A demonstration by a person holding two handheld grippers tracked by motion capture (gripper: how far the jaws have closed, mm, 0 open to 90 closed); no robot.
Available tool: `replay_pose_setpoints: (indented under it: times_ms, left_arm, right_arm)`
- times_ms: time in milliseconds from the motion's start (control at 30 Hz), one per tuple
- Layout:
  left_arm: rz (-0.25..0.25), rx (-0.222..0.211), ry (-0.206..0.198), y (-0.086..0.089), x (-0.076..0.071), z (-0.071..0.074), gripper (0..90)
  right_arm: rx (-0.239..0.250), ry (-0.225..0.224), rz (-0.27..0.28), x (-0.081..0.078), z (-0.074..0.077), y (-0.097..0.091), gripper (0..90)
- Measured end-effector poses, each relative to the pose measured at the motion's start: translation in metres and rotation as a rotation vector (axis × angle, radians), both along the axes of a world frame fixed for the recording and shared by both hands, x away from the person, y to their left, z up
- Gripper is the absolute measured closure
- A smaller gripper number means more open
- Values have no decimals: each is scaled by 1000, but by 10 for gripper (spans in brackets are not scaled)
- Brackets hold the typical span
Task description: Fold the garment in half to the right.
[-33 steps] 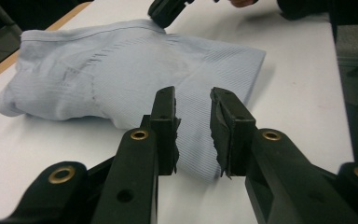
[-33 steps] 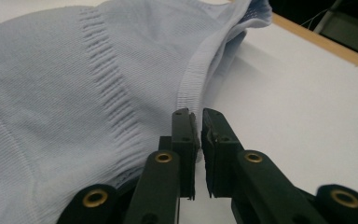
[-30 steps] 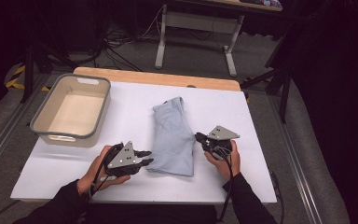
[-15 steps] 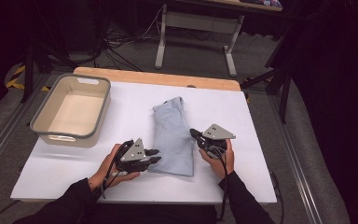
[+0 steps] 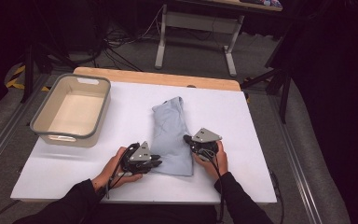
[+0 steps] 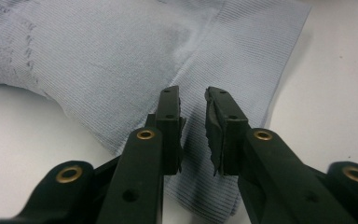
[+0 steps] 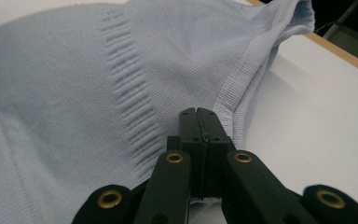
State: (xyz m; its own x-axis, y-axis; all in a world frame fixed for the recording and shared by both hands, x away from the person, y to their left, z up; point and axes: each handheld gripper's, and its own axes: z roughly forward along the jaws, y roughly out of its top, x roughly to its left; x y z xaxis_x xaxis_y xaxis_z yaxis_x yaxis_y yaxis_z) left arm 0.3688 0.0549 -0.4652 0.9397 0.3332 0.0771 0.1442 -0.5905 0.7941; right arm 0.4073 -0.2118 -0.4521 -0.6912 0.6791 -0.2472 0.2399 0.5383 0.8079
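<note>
A light blue knit garment (image 5: 171,135) lies folded lengthwise in the middle of the white table (image 5: 261,121). My left gripper (image 5: 157,161) lies low at the garment's near left corner. In the left gripper view its jaws (image 6: 193,100) have just been closing and stand a narrow gap apart, with the ribbed hem (image 6: 242,60) under and between them, not pinched. My right gripper (image 5: 186,138) is at the garment's right edge. In the right gripper view its jaws (image 7: 198,112) are pressed together, tips at the ribbed band (image 7: 235,88); no cloth shows between them.
A beige bin with a grey rim (image 5: 103,100) stands at the table's left, nothing in it. A wooden strip (image 5: 158,78) runs along the table's far edge. Table legs and cables sit on the floor beyond.
Both hands have drawn in toward the garment. The left gripper slid right and down to its near left corner. The right gripper shifted left onto its right edge.
</note>
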Motion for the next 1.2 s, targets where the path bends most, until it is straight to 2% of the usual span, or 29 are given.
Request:
replay_pose_setpoints:
  times_ms: [100,200,367,400,500,567,633,700,767,800,933,1033,1100,1200]
  left_arm:
    - [-2,28,2,-1,-1,0,781]
    - [-5,36,-1,-2,-2,-1,802]
    - [-16,17,1,-2,-2,2,785]
    - [-19,14,-16,-2,-1,6,776]
    - [-5,-35,-74,-2,2,21,777]
    - [4,-46,-108,-3,7,30,776]
    - [17,-47,-149,-6,13,38,777]
    - [19,-57,-165,-8,19,43,784]
    - [31,-33,-204,-13,27,45,800]
    - [34,-34,-209,-16,32,45,802]
    - [40,-15,-193,-22,45,41,802]
    - [54,18,-176,-28,56,35,788]
    - [58,27,-164,-28,60,32,790]
    - [72,71,-147,-30,63,25,797]
  right_arm:
    - [-25,10,0,2,-4,0,900]
    - [-42,27,0,5,-8,1,900]
    - [-46,26,-3,5,-9,2,900]
    - [-43,24,-1,5,-8,1,900]
    - [1,17,-5,5,-1,-1,900]
    - [17,3,-4,4,3,-1,900]
    - [32,-13,2,1,7,-1,900]
    - [61,-22,14,-2,11,-2,900]
    - [87,-31,24,-4,15,-2,900]
    - [87,-37,28,-5,16,-1,900]
    - [73,-40,44,-6,15,1,900]
    - [61,-19,57,-4,13,3,889]
    - [63,-6,56,-2,11,3,888]
    - [57,16,45,1,8,2,891]
